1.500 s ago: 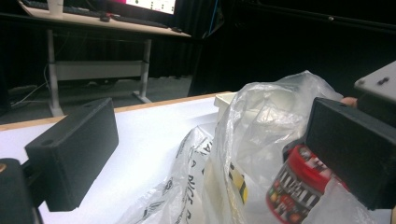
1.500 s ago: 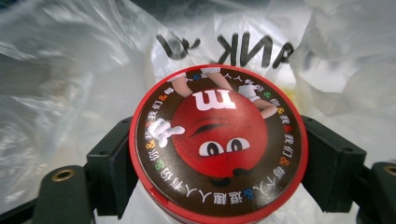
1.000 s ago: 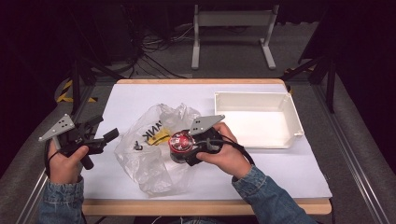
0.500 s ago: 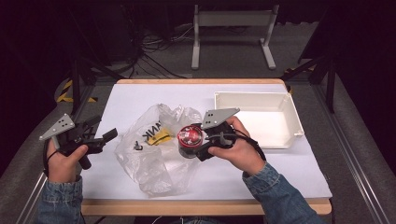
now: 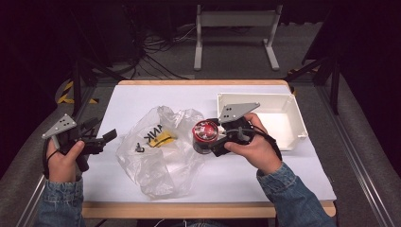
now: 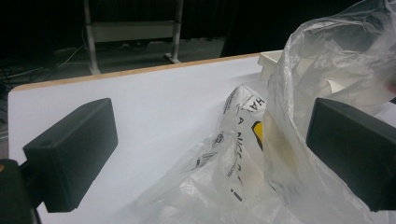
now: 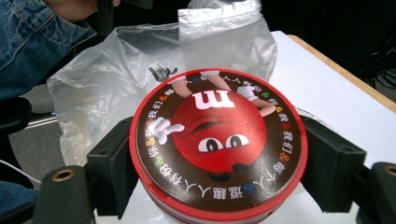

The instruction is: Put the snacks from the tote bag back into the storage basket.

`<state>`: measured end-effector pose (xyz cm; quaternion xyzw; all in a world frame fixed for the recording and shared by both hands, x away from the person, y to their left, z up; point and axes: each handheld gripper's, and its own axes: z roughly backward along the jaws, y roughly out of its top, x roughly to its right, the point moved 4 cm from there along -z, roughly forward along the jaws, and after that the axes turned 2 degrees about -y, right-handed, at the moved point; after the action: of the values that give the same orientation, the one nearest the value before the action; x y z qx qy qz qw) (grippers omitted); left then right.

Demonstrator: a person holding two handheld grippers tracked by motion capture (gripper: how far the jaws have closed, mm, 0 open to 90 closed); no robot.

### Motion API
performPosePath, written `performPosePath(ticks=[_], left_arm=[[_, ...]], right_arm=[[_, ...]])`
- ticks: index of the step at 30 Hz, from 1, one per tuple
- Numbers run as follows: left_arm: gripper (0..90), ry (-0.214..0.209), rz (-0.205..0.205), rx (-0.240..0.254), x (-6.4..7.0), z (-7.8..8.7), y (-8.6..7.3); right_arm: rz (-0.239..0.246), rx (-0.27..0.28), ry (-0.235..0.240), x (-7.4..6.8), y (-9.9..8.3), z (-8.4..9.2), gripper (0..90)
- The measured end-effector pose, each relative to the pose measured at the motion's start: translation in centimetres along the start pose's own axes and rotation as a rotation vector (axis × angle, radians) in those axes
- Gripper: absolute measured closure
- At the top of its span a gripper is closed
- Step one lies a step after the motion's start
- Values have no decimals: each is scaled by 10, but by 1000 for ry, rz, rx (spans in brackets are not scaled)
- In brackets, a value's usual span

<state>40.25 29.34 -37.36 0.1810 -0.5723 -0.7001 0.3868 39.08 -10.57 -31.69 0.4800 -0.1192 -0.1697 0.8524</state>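
1. Centre frame in the high view, the right gripper point(image 5: 208, 140) grasps a round red candy tin point(image 5: 204, 134) — its jaws clamp the tin's sides just right of a crumpled clear plastic bag point(image 5: 156, 151).

2. Seen from the right gripper view, the tin point(image 7: 218, 147) sits in the lower middle of the picture, lid up, printed with a red cartoon face and a ring of coloured characters; one black jaw presses on its left rim, the other on its right.

3. Behind the tin in that view, the bag point(image 7: 121, 84) spreads across the upper left, a small dark clip-like piece point(image 7: 161, 72) lying on it just above the lid.

4. At the left edge of the high view, the left gripper point(image 5: 101, 138) is held in the person's left hand point(image 5: 61, 158) over the table's edge, jaws pointing toward the bag.

5. Its jaws stand wide apart in the left gripper view — released, nothing pinched — with the printed bag point(image 6: 261, 154) rising between them at lower right, close by the right-hand jaw.

6. A white tray point(image 5: 295, 118) stands at the right of the white table point(image 5: 142, 97), just beyond the right hand point(image 5: 257, 149).
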Motion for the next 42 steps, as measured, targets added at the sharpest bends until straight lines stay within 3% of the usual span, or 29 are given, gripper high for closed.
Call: performPosePath(ticks=[6,9,11,19,26,32,35,39,42], left_arm=[[13,-12,-13,-28,-1,0,0],[15,-21,10,-26,-2,-1,0],[16,-24,1,-32,-2,-1,0],[19,-96,-57,-76,3,-3,-2],[31,-177,-86,-94,8,-2,-4],[33,-195,-106,-105,8,-1,-5],[35,-234,-111,-114,11,1,-6],[33,-306,-158,-153,14,4,-9],[29,-314,-171,-169,15,6,-11]], right_arm=[[-8,-8,-21,10,-1,12,223],[-16,-5,-30,16,-2,17,222],[-18,-6,-35,20,-3,21,223],[10,-25,-60,36,-4,33,223],[-6,-50,-64,57,-9,41,223],[13,-75,-90,72,-13,43,223],[3,-75,-99,80,-16,44,223],[-15,-76,-104,92,-20,42,223],[-23,-87,-103,101,-22,41,223]])
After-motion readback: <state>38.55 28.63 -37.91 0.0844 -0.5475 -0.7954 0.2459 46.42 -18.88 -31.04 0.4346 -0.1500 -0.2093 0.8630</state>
